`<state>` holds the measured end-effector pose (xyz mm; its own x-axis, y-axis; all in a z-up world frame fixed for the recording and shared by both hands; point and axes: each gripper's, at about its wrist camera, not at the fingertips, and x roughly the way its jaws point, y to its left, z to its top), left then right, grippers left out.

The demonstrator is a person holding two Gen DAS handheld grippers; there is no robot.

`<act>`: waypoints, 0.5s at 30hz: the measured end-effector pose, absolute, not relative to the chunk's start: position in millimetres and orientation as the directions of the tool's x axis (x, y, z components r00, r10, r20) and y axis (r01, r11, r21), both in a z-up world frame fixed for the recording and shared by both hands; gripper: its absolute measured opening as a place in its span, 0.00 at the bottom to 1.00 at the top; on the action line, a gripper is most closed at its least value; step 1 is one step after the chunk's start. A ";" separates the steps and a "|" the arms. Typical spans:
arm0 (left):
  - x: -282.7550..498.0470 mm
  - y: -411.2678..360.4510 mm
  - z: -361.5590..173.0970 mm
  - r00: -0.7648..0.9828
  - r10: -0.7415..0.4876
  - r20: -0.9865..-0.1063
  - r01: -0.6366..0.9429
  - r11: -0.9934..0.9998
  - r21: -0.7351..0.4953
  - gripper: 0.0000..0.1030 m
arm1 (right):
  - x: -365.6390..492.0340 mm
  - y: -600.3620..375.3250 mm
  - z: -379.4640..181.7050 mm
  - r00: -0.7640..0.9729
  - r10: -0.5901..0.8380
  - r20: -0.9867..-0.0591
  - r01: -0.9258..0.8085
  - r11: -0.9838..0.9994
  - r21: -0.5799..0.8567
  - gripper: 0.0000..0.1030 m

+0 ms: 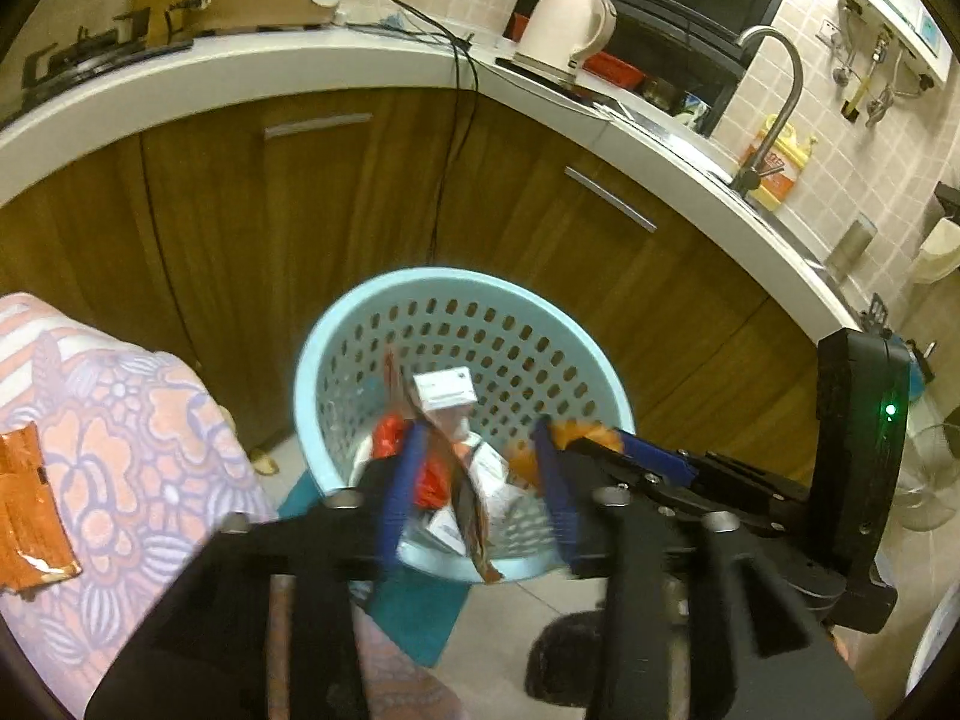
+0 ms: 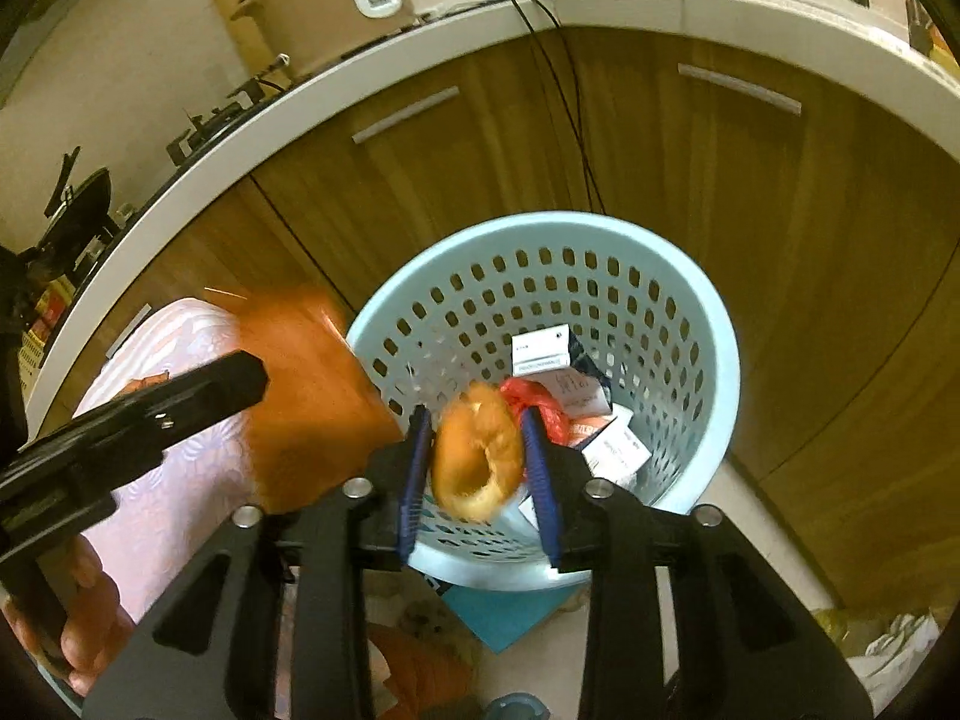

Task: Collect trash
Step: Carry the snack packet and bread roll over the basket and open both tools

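A brown wrapper [image 1: 471, 504] hangs between the blue fingers of the left hand-held gripper [image 1: 480, 480] over the light-blue perforated basket [image 1: 336, 354] — whether it is gripped cannot be told. A blurred doughnut [image 2: 477, 459] is seen between the spread fingers of the right hand-held gripper [image 2: 480, 474] above the same basket, where a white box [image 2: 540, 351] and red wrapping [image 2: 537, 405] lie — a grip cannot be confirmed.

We see a perforated smooth plastic basket [image 1: 336, 354], pale blue, slight sheen. Cabinet doors [image 1: 360, 210] show brown wood grain with brushed metal handles [image 1: 318, 124]. Worktop [image 1: 240, 66] is smooth, white. Gripper pads [image 2: 543, 468] are blue ribbed plastic on matt black bodies. Floral cloth [image 1: 138, 420] looks soft and matt. Wrapper [image 1: 30, 510] is glossy orange foil.
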<state>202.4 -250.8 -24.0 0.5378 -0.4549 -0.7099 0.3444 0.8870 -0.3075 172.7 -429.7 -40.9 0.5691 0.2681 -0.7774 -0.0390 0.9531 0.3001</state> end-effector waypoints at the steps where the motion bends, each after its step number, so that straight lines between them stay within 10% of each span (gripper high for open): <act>1: 202.1 -250.4 -24.2 0.537 -0.454 -0.711 0.346 0.887 -0.305 0.41 | 173.1 -430.6 -42.0 0.568 0.264 -0.779 -0.035 0.954 0.298 0.28; 15: 179.7 -225.4 -8.6 0.577 -0.446 -0.684 0.332 0.894 -0.302 0.44 | 159.0 -416.1 -16.5 0.609 0.284 -0.740 -0.085 0.952 0.295 0.39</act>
